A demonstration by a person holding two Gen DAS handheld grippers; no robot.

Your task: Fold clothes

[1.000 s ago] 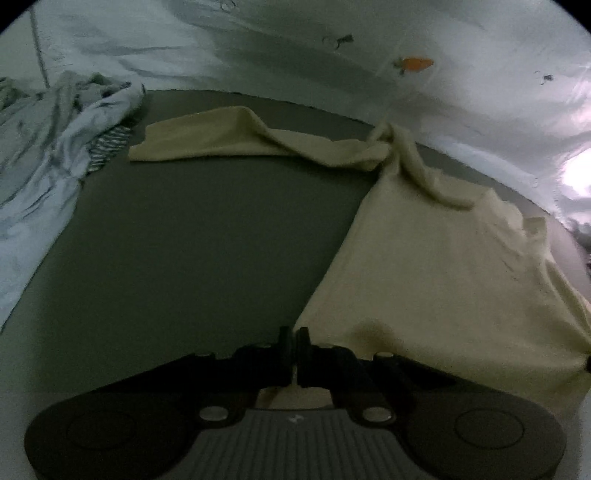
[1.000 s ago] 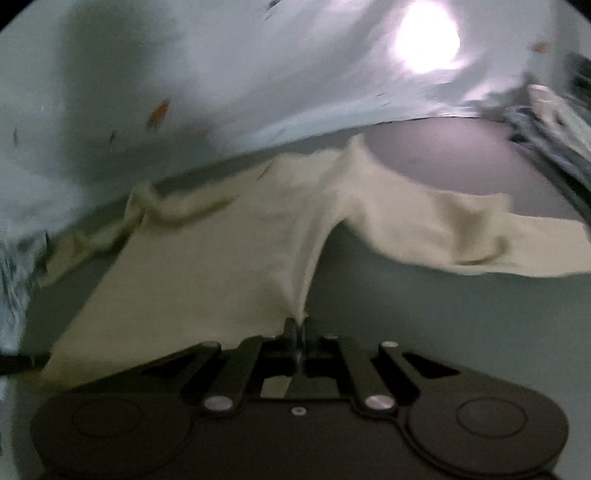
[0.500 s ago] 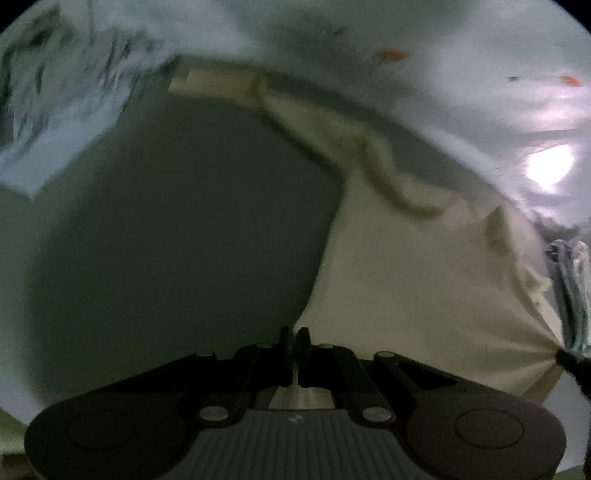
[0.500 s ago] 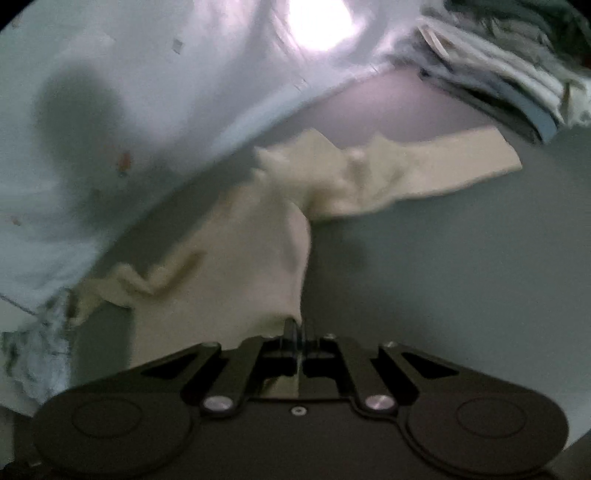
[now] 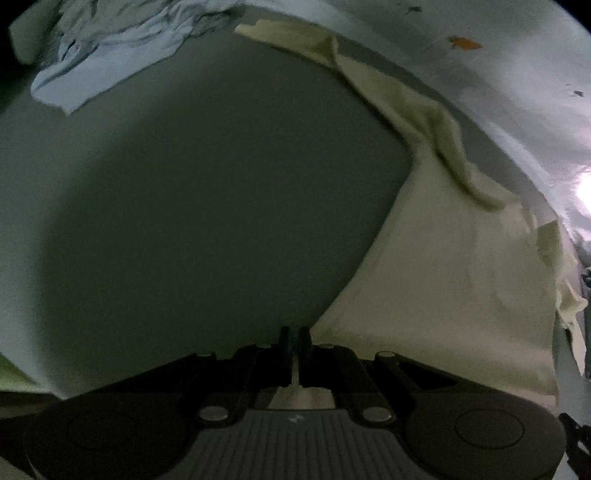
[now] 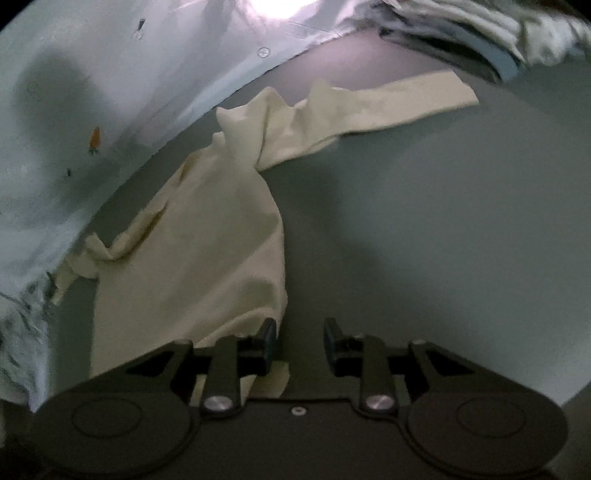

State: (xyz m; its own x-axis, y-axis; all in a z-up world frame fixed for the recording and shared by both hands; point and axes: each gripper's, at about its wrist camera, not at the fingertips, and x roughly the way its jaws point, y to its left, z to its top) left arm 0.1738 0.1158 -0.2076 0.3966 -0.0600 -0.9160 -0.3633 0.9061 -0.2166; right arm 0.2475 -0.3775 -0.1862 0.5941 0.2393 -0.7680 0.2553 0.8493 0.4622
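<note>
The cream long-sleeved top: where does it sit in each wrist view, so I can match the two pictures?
Left wrist: cream top fills the right side, its edge pinched in the left gripper.
Right wrist: it lies centre-left, beside the open right gripper.
Shared landmark: the orange carrot print on the pale sheet.

bare grey tabletop (image 5: pixel 207 206) left, clothes pile (image 5: pixel 110 44) far corner

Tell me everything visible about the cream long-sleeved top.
The cream top is soft, knit-looking fabric, spread mostly flat on the grey table with wrinkles near the shoulders. One sleeve stretches sideways toward a pile of clothes. The left gripper is shut on a hem corner; the right gripper is open beside the opposite hem corner.
</note>
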